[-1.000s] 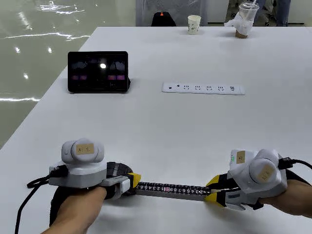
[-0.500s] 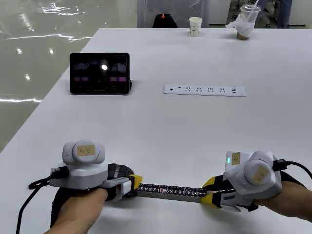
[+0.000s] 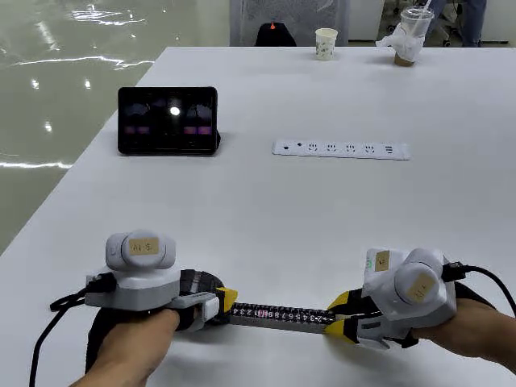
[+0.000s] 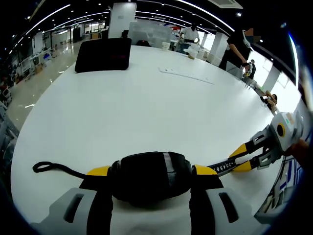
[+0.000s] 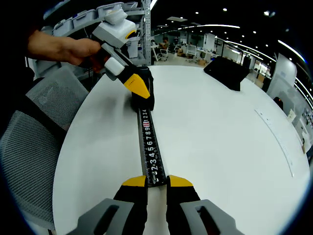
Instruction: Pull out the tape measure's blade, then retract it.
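Clamping is seen at both ends. The left gripper (image 3: 219,302) is closed across the sides of the tape measure case (image 4: 149,177), and the right gripper (image 5: 156,182) is pinched together on the free end of the blade (image 5: 149,147). The blade is drawn out part way and lies flat on the white table (image 3: 266,218) between the two grippers.

The whole tool is placed well on the near side of the power strip (image 3: 341,149), by the table's near edge. The case is off to the strip's left and the blade tip is about level with the strip's middle.

The case is judged hard, compact and weighty for its size, so it is best held across its flanks as now. The blade is judged thin, springy metal with slick faces. It is stiff along its length but is likely to kink if bent, and it is spring-loaded, so snap-back is a risk if it is let go at once. The blade is best held at the end hook and fed back under control.
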Demonstrator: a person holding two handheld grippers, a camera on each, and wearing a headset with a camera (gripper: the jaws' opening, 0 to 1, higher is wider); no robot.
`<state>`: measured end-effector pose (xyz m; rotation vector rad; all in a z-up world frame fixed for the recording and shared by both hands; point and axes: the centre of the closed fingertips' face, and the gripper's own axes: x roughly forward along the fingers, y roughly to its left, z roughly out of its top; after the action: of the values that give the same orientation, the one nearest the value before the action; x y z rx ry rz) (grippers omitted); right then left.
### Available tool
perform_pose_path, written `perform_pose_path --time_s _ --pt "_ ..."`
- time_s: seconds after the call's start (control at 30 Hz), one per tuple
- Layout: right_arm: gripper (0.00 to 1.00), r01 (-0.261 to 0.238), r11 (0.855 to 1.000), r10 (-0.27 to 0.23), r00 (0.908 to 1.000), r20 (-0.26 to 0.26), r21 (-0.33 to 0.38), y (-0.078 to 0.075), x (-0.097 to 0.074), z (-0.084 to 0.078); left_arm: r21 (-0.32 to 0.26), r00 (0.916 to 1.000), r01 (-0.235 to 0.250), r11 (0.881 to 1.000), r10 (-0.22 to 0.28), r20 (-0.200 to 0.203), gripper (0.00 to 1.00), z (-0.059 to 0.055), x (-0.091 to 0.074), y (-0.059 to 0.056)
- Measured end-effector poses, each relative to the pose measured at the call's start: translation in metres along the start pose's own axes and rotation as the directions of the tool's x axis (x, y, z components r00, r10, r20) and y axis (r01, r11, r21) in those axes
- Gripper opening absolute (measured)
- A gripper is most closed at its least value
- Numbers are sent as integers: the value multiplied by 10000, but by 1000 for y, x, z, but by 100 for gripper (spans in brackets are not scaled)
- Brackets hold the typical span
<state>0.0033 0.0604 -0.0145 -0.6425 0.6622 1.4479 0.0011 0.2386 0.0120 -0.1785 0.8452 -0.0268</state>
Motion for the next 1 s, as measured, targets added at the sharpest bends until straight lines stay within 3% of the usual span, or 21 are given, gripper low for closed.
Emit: perform_pose_path --time_s 1.0 --pt "11 -126 9999 125 9998 165 52 2 13 15 -108 9999 136 9998 -137 -61 59 -2 1 0"
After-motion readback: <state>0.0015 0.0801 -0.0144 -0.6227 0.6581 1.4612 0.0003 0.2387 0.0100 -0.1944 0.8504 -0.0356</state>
